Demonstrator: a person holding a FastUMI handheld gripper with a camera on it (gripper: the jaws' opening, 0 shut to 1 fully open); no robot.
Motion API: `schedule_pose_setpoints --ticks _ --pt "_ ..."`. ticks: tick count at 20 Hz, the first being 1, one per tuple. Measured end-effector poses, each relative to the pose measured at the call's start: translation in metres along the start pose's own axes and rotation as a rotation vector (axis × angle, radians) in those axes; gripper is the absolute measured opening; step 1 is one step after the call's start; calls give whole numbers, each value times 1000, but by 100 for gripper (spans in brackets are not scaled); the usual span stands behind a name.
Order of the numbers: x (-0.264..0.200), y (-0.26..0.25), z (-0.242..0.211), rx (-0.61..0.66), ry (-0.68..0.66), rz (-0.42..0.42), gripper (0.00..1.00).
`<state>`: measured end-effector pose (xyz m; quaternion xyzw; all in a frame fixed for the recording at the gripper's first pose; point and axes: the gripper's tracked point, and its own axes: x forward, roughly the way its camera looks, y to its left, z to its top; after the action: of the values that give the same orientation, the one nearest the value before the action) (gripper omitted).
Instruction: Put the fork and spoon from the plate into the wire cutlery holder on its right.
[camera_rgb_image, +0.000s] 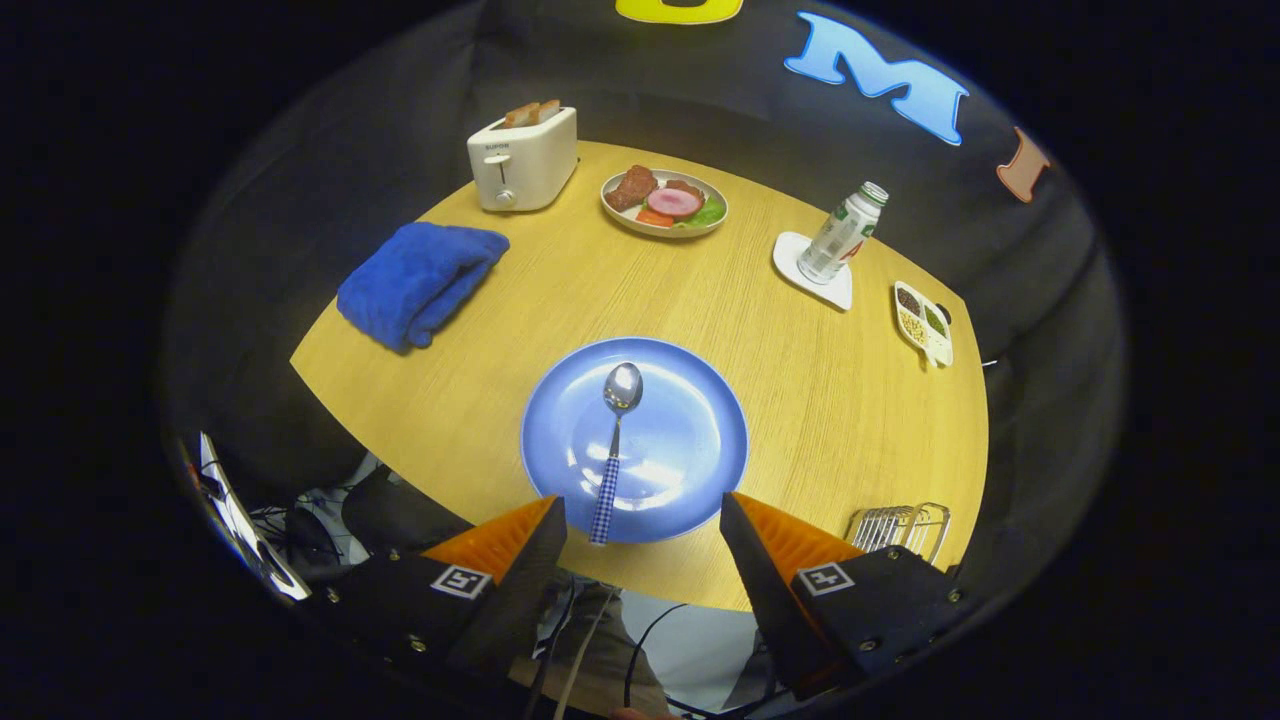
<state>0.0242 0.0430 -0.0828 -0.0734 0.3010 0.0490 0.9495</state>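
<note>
I see gripper (642, 508) wide open, fingers apart, nothing between pads, hovering at near table edge (480, 470). Blue plate (700, 420) just ahead of fingertips, overlapping gap between them. Spoon (615, 440) on plate, checked handle pointing back toward left finger, bowl away. Wire cutlery holder (900, 528) just beyond right finger, near table edge. Open wood between plate and holder. Beyond: blue towel (420, 282), toaster (522, 158), food plate (664, 202), bottle (843, 235), snack tray (922, 322). Toaster and bottle labels too small to read.
</note>
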Motion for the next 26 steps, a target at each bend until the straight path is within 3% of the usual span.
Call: schedule_pose_setpoints --ticks 24,25,26 --pt "90 19 -28 26 249 110 95" --pt "92 23 -28 35 255 132 94" --pt "95 25 -31 36 273 144 81"
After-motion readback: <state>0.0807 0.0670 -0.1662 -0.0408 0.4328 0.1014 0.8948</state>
